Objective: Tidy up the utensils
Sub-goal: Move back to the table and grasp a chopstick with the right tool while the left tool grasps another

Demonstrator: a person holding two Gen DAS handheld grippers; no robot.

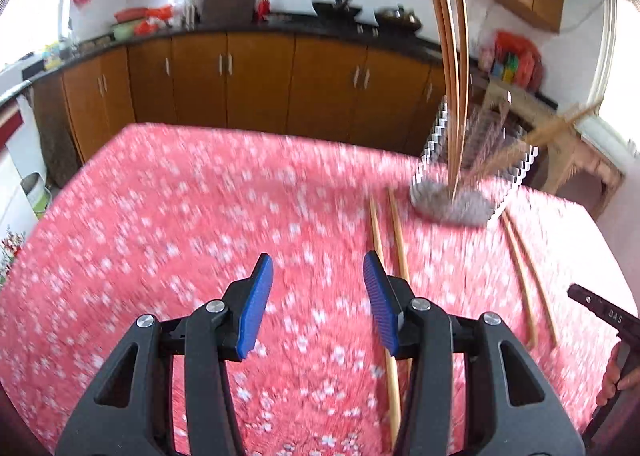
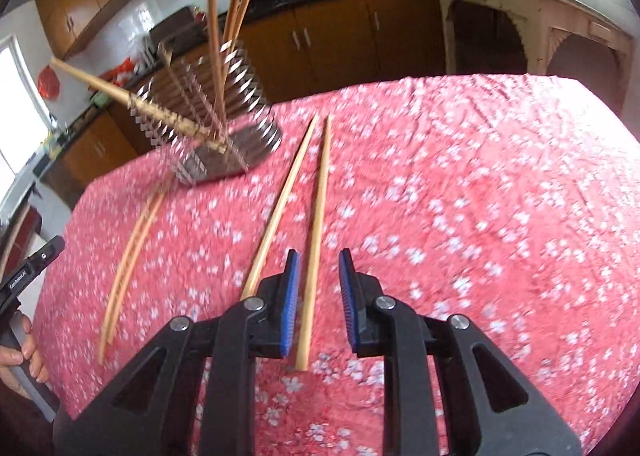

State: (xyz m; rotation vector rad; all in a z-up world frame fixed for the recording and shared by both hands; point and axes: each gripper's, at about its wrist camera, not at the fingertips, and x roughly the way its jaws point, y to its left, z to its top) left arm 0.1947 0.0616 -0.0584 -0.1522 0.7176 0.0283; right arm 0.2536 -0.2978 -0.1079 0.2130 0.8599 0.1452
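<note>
Nearby, loose chopsticks (image 2: 280,200) flank the wire holder (image 2: 224,124).

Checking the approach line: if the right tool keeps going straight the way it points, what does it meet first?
Probably the nearer chopstick, lying on the tablecloth and running between the right tool's open pads. Depth is unclear, so it may land on cloth beside it.

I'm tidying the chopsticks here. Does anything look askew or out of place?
Yes. One chopstick pokes sideways through the wire holder while the others stand upright. Two loose pairs lie on the tablecloth.
</note>
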